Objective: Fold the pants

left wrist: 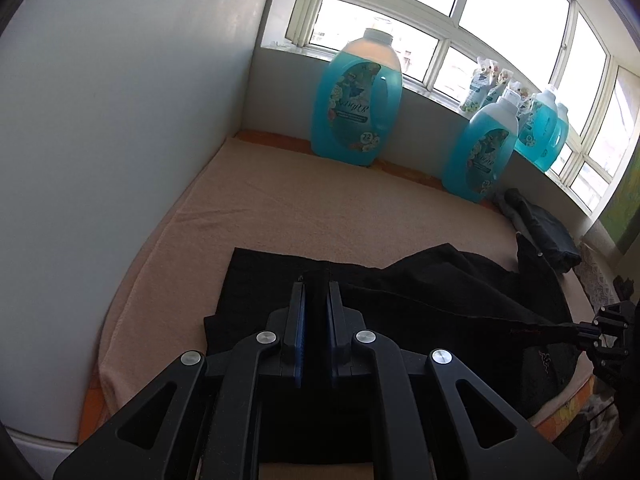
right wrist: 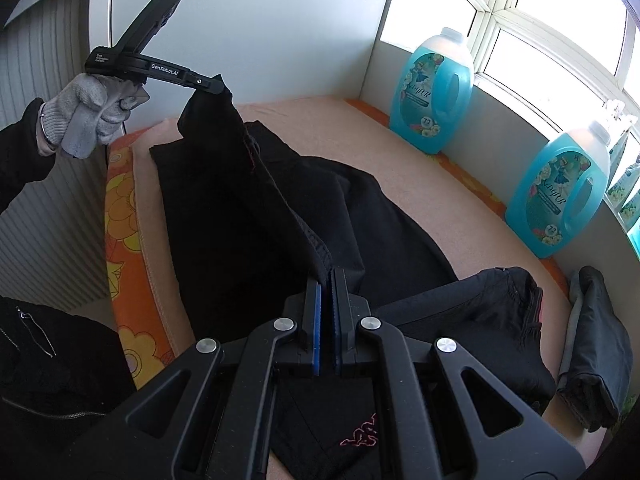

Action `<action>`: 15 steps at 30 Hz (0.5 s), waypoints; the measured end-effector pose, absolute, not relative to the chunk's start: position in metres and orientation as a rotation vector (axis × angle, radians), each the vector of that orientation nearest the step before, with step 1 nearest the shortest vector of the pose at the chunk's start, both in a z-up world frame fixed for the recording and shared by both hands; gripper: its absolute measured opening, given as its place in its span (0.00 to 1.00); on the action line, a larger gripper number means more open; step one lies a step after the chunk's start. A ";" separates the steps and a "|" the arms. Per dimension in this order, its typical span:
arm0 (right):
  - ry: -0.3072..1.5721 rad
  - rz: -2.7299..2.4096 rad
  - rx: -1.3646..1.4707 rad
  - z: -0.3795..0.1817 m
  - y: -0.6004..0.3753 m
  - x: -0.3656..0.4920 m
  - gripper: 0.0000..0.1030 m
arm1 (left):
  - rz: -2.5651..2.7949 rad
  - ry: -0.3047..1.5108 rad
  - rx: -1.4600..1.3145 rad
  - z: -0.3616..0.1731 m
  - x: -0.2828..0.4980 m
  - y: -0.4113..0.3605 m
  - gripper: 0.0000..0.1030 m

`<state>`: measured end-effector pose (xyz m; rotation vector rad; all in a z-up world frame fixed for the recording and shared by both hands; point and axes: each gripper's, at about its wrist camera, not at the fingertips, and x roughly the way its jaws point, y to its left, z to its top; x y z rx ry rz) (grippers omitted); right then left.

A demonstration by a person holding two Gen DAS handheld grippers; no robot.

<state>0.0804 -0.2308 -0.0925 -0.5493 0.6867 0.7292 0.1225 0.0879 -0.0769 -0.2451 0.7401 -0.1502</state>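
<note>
At far left of the right wrist view we see a gray-gloved hand (right wrist: 86, 110) raising the left gripper (right wrist: 218, 86), whose tips pinch one end of a hem of the black pants (right wrist: 248, 216) and lift it clear of the surface. From that pinch a taut ridge of cloth runs down and rightward to the right gripper (right wrist: 327, 280), whose blue-lined jaws are pressed together on the same edge. Beneath this lifted edge, the rest of the pants lies spread on a beige towel (right wrist: 460, 236) laid over an orange flowered mattress (right wrist: 124, 216). In the left wrist view, we note the left gripper (left wrist: 316, 286) with black cloth filling the narrow gap between its pads, and the right gripper (left wrist: 588, 334) at the right margin, drawing a stretched fold. Two blue detergent bottles (right wrist: 434, 98) stand along the far wall under the window (right wrist: 560, 36). At far right, a folded dark garment (right wrist: 596, 360) lies on the towel, apart from the pants.
</note>
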 end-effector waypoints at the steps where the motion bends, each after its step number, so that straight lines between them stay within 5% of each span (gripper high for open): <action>1: 0.698 0.730 -0.549 -0.099 -0.230 0.075 0.05 | -0.152 0.746 -0.251 -0.082 0.117 0.088 0.07; 10: 0.790 0.729 -0.597 -0.128 -0.226 0.057 0.06 | -0.148 0.807 -0.268 -0.111 0.065 0.093 0.15; 12: 0.804 0.733 -0.629 -0.127 -0.223 0.054 0.11 | -0.148 0.818 -0.301 -0.115 0.056 0.098 0.15; 15: 0.815 0.809 -0.622 -0.112 -0.219 0.051 0.35 | -0.138 0.845 -0.319 -0.119 0.043 0.102 0.22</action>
